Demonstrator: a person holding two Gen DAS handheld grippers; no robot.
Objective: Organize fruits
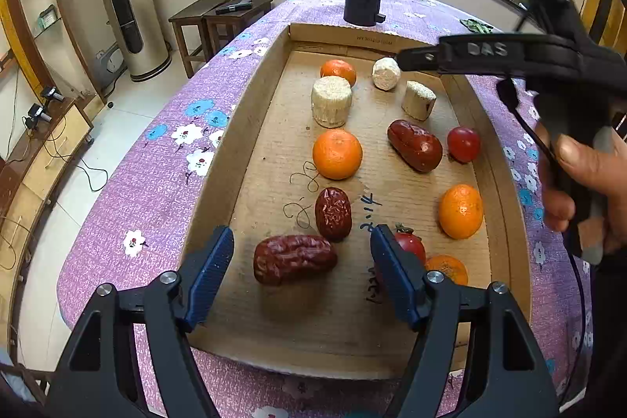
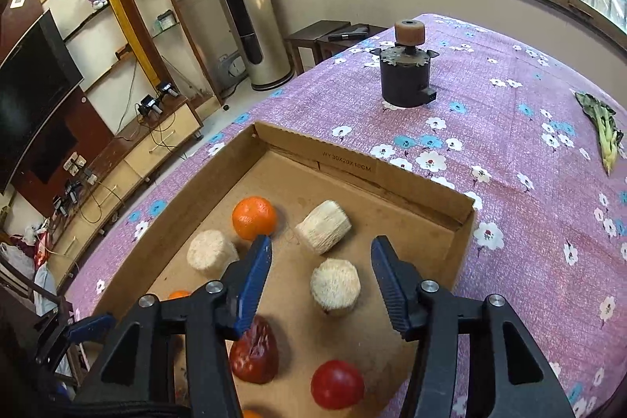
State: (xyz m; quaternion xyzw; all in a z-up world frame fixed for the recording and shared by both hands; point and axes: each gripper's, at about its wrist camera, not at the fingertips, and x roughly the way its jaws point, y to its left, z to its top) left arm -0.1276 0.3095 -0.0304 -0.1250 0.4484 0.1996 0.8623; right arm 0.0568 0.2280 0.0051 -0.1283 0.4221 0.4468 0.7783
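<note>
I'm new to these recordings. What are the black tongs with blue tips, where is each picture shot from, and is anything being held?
Those are two hand-held grippers, each with a camera looking along its jaws. The left gripper stands open over a wrinkled dark-red date, not touching it. In its view a hand works the other tool. The right gripper is open above a pale cylindrical piece. Both views show a shallow cardboard tray on a purple flowered tablecloth, holding oranges, dates, red tomatoes and pale pieces. Nothing is held.
</note>
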